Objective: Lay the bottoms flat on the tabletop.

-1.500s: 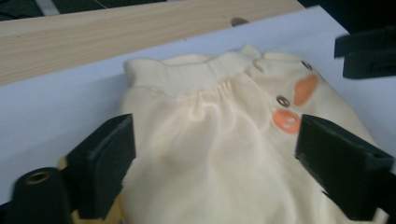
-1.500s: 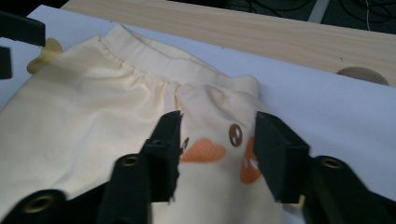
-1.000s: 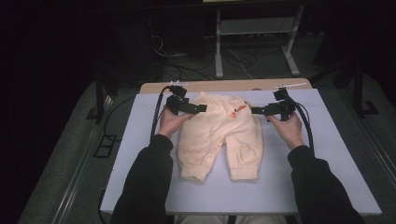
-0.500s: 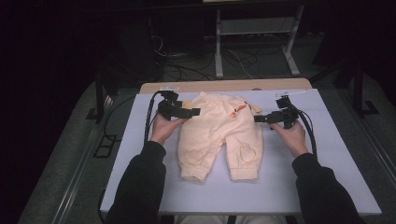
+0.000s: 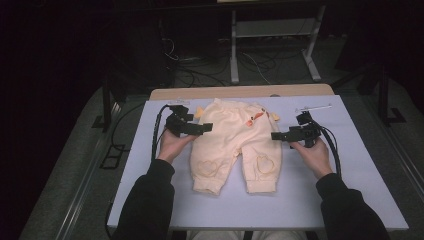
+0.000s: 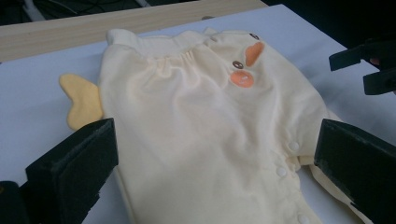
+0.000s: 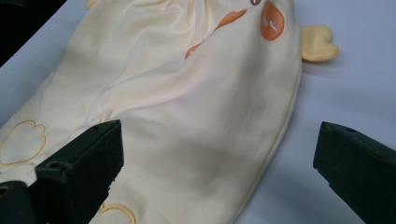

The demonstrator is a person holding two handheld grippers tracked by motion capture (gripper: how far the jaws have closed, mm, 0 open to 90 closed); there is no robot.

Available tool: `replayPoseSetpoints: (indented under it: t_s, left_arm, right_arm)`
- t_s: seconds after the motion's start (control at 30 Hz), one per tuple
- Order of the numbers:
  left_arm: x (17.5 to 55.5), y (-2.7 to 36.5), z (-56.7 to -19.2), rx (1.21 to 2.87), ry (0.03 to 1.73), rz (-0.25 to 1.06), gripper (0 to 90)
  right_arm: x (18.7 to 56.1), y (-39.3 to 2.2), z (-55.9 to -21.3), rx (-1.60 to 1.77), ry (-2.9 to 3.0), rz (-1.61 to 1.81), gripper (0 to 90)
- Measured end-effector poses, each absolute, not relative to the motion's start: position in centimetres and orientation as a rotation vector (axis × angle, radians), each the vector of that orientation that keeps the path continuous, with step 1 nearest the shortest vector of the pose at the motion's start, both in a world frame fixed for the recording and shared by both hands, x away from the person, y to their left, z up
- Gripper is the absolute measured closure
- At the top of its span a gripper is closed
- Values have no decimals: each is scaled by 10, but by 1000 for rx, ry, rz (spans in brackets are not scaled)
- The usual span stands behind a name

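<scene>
Baby trousers (image 5: 235, 145) lie flat, unfolded, on worktop (image 5: 350, 185) between both tools. Left hand-held gripper (image 5: 206, 128) and right hand-held gripper (image 5: 276, 135): jaws spread, holding nothing. Folding not begun.

High view: room dark, near black at the left and top; light falls from above onto the desk (image 5: 350, 170), whose white sheet reads pale lavender. No glare. Soft, short shadows under the trousers (image 5: 235, 145) and hands. Picture slightly soft, fine detail lost in the background cables.

Left claw (image 6: 215, 172) view: bright, even light; cloth folds sharp, near jaws blurred at the edges.

Right claw (image 7: 219, 172) view: bluish cast on the sheet, soft shading across the cloth, black corner at upper left, jaws out of focus.
</scene>
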State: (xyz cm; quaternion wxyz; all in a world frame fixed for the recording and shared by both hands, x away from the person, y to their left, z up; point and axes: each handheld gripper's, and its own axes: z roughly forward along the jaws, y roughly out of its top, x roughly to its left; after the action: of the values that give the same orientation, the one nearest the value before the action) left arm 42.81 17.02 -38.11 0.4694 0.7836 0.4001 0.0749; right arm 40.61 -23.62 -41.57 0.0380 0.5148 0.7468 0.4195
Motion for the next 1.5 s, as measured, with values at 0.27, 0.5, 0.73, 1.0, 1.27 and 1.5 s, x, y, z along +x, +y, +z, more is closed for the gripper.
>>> replayPoseSetpoints:
  t_s: [0.27,0.5,0.73,1.0,1.27,1.5]
  left_arm:
    - [401,165,-383,1926,940,175,0]
    - [378,159,-387,1934,892,173,0]
    - [356,156,-399,1938,850,135,0]
    - [342,159,-407,1937,828,131,0]
    - [332,170,-410,1925,817,148,0]
    - [324,179,-413,1893,835,165,0]
  right_arm:
    - [381,-243,-415,1582,2299,1287,17]
    - [361,-246,-415,1578,2307,1290,18]
    - [347,-242,-419,1572,2330,1287,19]
    - [333,-237,-424,1571,2369,1277,19]
    - [315,-229,-430,1547,2445,1251,43]
    - [299,-220,-431,1481,2512,1252,142]
